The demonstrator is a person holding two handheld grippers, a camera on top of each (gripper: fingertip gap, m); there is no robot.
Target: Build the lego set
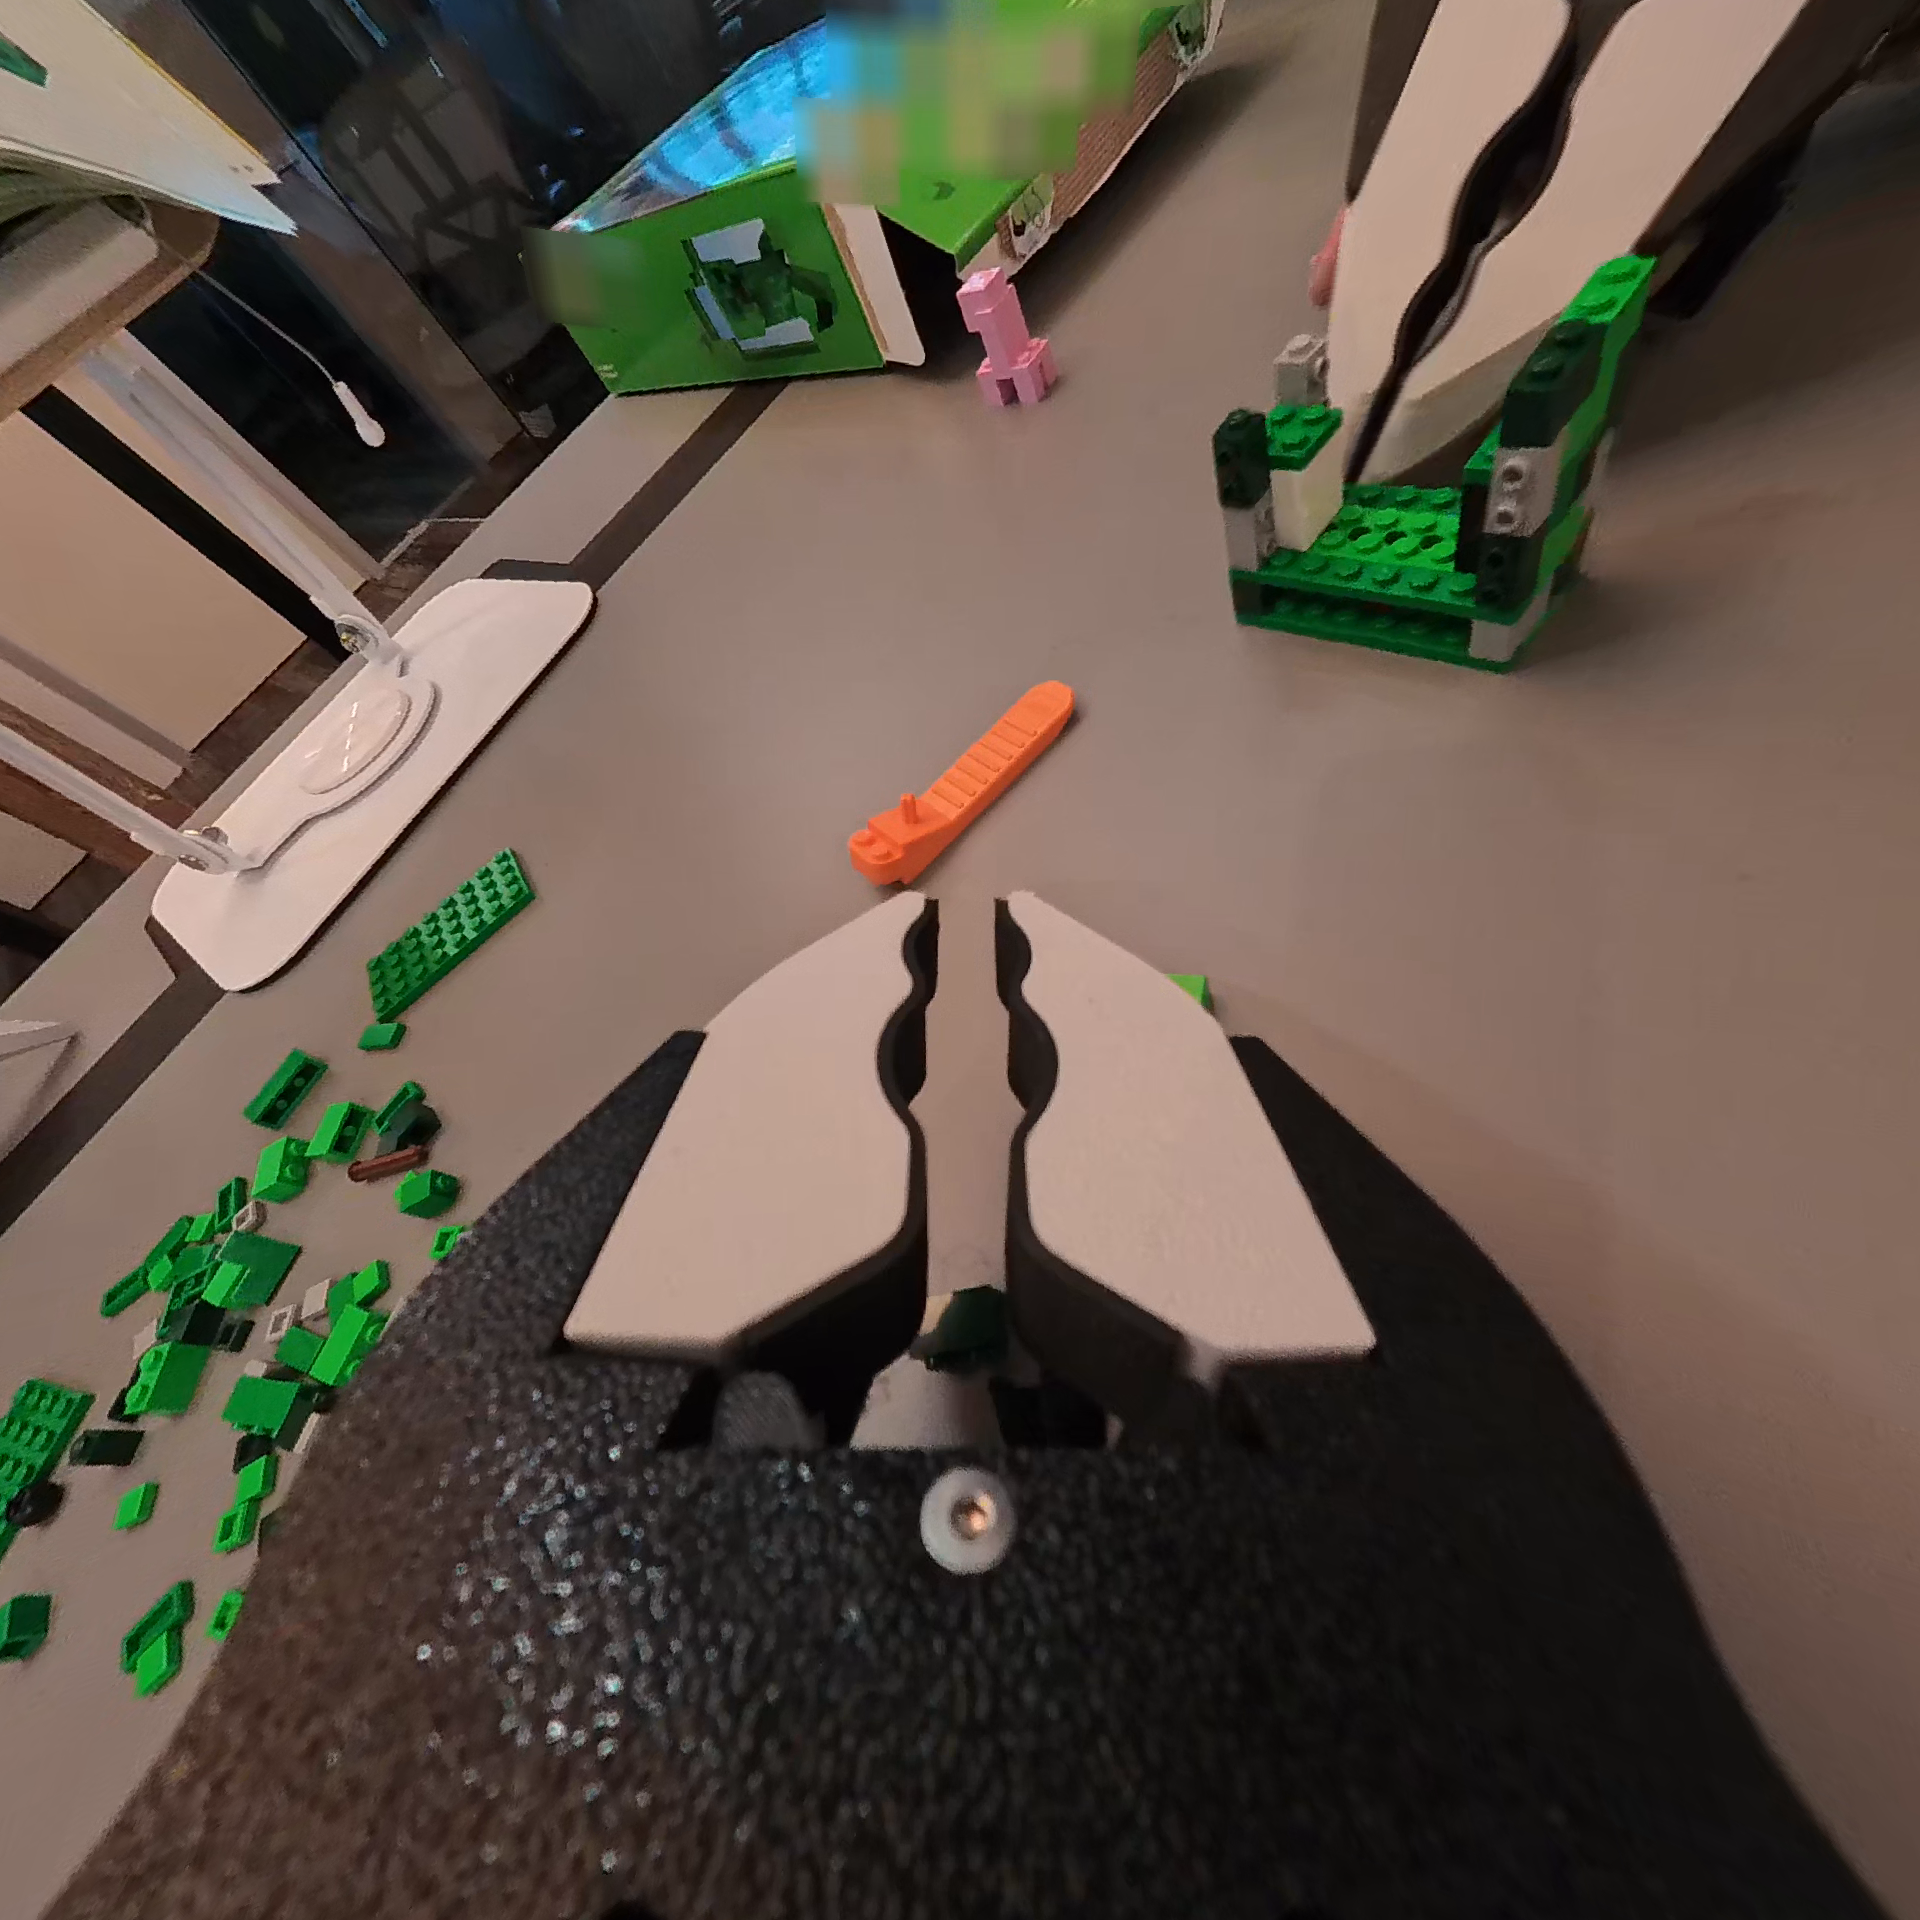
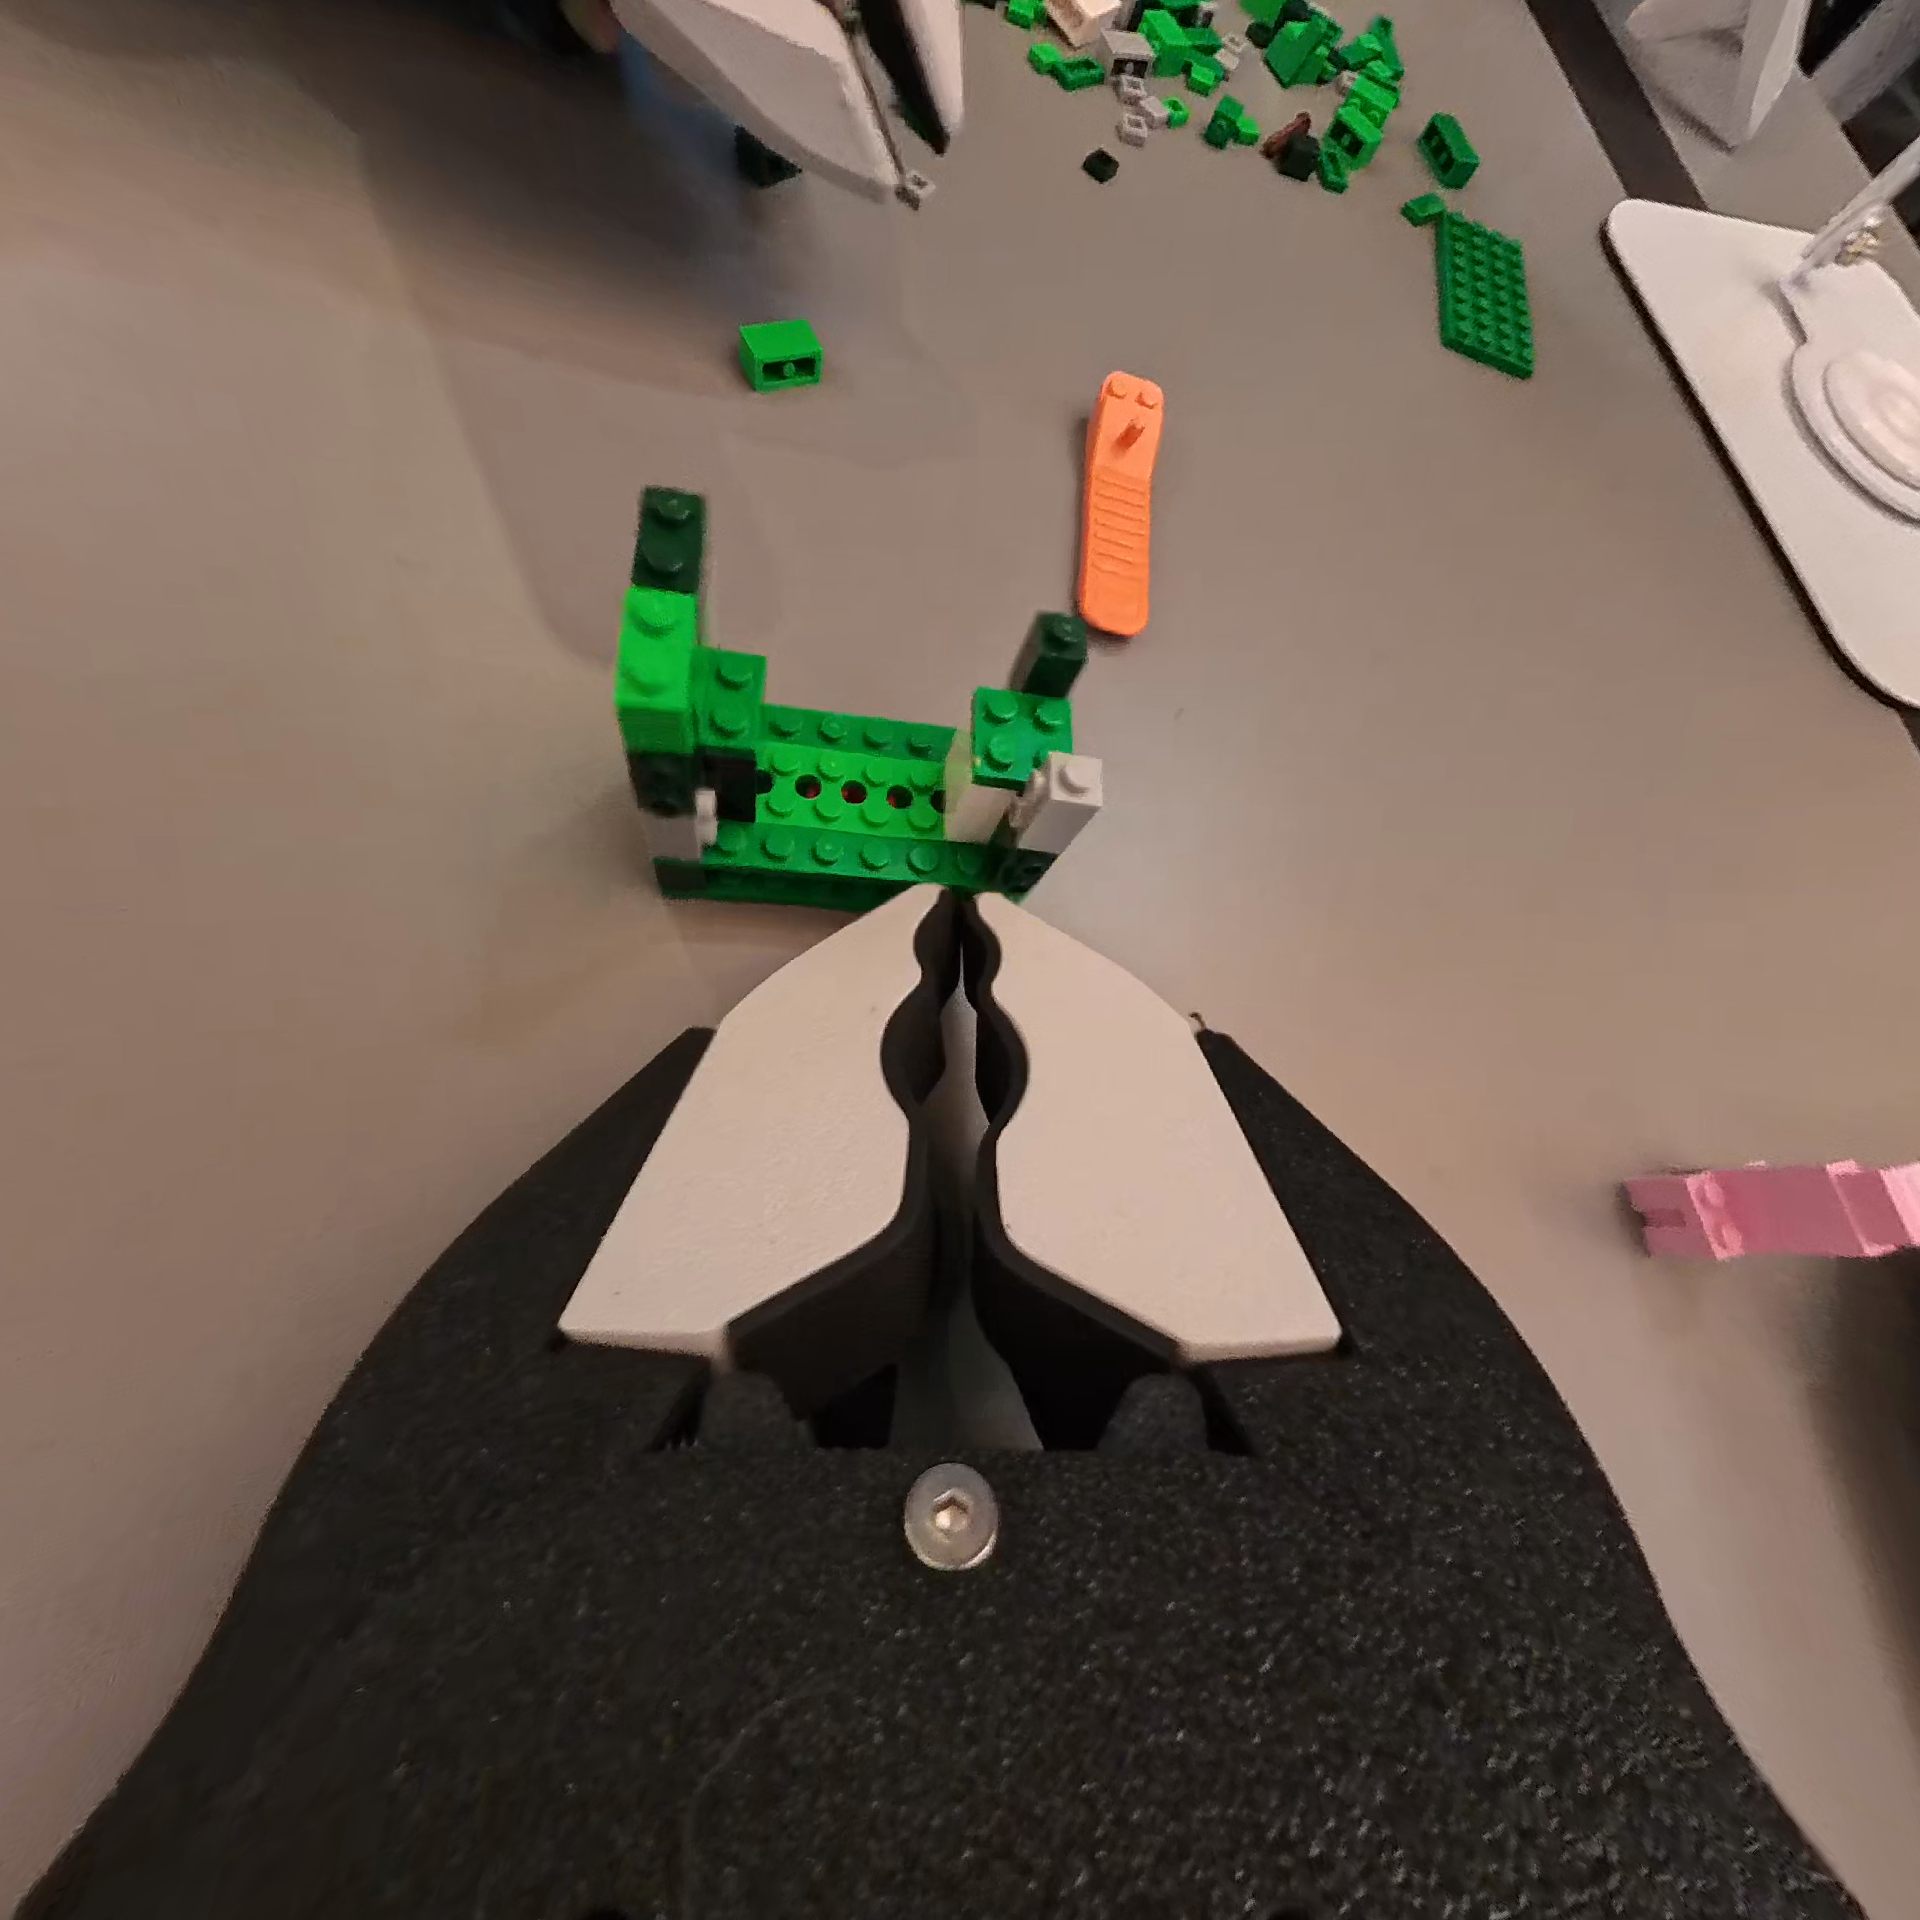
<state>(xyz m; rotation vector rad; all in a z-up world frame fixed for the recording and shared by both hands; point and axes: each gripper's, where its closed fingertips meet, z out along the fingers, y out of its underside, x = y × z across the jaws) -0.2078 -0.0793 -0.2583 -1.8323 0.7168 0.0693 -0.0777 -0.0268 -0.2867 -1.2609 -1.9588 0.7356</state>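
Observation:
A half-built green Lego model with white and grey bricks stands on the grey table; it also shows in the right wrist view. My right gripper is shut and its tips rest down inside the model beside a white brick, as the left wrist view shows. My left gripper hovers above the table with its fingers a narrow gap apart. In the right wrist view, the left gripper has a small grey piece at its tips. A pile of loose green bricks lies to its left.
An orange brick separator lies between the grippers. A flat green plate, a lone green brick, a pink Lego pig, the green set box and a white lamp base sit around the table. One gripper's finger ends stand about 15 centimetres off the other's.

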